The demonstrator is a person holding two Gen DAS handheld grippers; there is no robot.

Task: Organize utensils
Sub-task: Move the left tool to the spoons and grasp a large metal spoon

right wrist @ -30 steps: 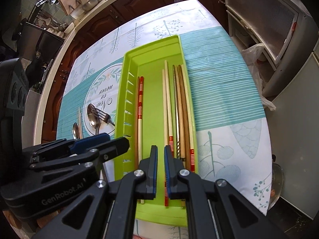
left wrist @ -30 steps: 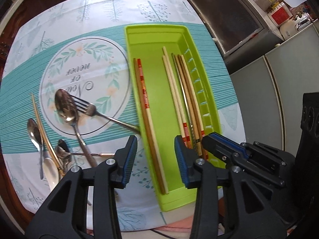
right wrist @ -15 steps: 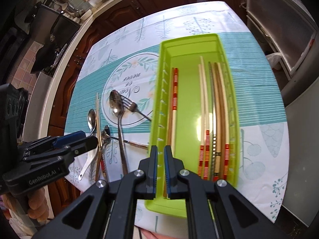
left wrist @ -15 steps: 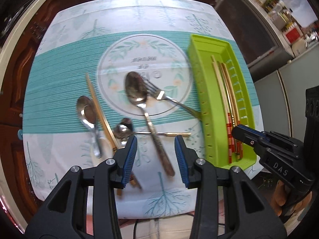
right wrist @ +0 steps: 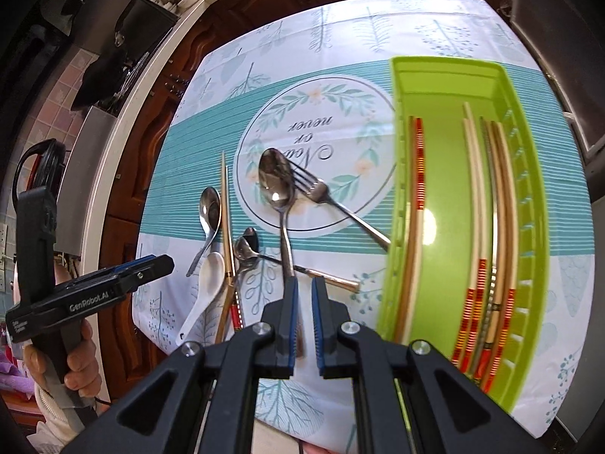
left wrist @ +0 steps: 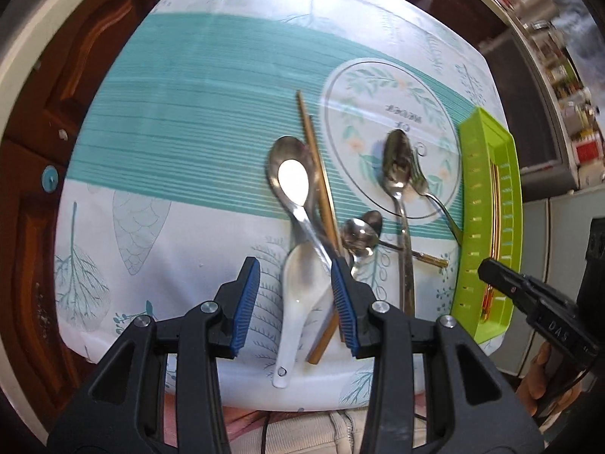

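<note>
A green tray (right wrist: pixel 435 87) holds several chopsticks (right wrist: pixel 476 196) and lies on the right of the table; it also shows in the left wrist view (left wrist: pixel 469 204). Loose utensils lie to its left: a white ceramic spoon (left wrist: pixel 302 287), a steel spoon (left wrist: pixel 291 181), wooden chopsticks (left wrist: pixel 319 189), a large spoon (left wrist: pixel 397 159), a fork (left wrist: pixel 423 185) and a small spoon (left wrist: pixel 359 232). My left gripper (left wrist: pixel 297 295) is open, its jaws either side of the white spoon's bowl, above it. My right gripper (right wrist: pixel 304 321) is nearly shut and empty, above the large spoon's handle (right wrist: pixel 287 249).
The tablecloth (left wrist: pixel 189 121) has a teal band and a round printed wreath (right wrist: pixel 314 132). Dark wooden cabinets (left wrist: pixel 45 113) stand beyond the table's left edge. A refrigerator and shelves with jars are at the right. The table's front edge is just below both grippers.
Both grippers have swung left, away from the green tray. My left gripper now sits over the white spoon and the loose utensils. My right gripper moved from the tray to the large spoon's handle.
</note>
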